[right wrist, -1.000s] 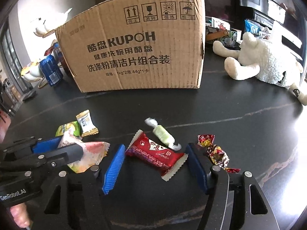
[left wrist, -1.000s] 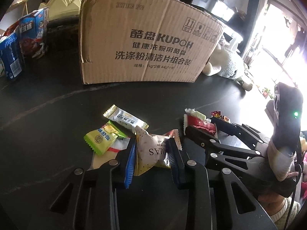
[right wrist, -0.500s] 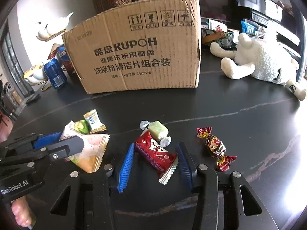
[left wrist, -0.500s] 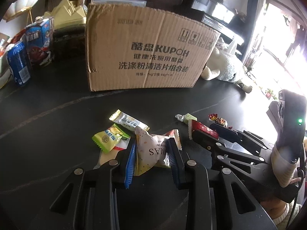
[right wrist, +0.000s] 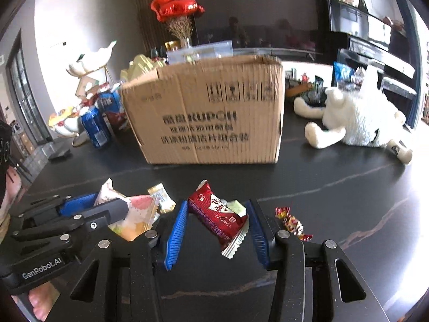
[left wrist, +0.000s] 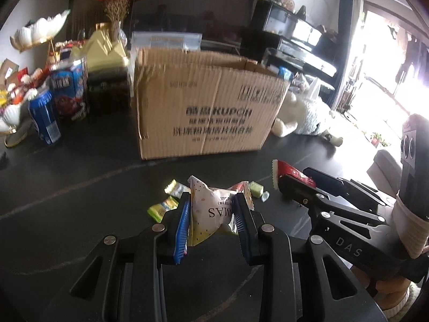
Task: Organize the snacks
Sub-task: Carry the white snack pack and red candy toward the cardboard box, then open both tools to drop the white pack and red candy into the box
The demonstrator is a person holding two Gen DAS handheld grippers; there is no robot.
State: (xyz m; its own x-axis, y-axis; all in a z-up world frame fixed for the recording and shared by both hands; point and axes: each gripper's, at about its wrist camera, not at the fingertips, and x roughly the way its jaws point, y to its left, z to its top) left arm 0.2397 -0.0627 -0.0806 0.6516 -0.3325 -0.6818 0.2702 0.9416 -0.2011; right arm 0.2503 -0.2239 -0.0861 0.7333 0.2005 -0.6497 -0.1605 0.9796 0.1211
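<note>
My left gripper is shut on a white dotted snack bag and holds it above the black table; both also show in the right wrist view. My right gripper is shut on a red snack packet, lifted off the table, seen at the right of the left wrist view. An open brown cardboard box stands behind. Loose on the table lie a yellow-green packet, a gold-white packet, a green candy and a foil candy.
A blue can and blue-red cartons stand left of the box. A white plush toy lies to its right. A shell-shaped stand is at the far left. The black table reaches right.
Both grippers have risen with their snacks; the right jaws closed onto the red packet and lifted it off the green candy. The box's open top now shows.
</note>
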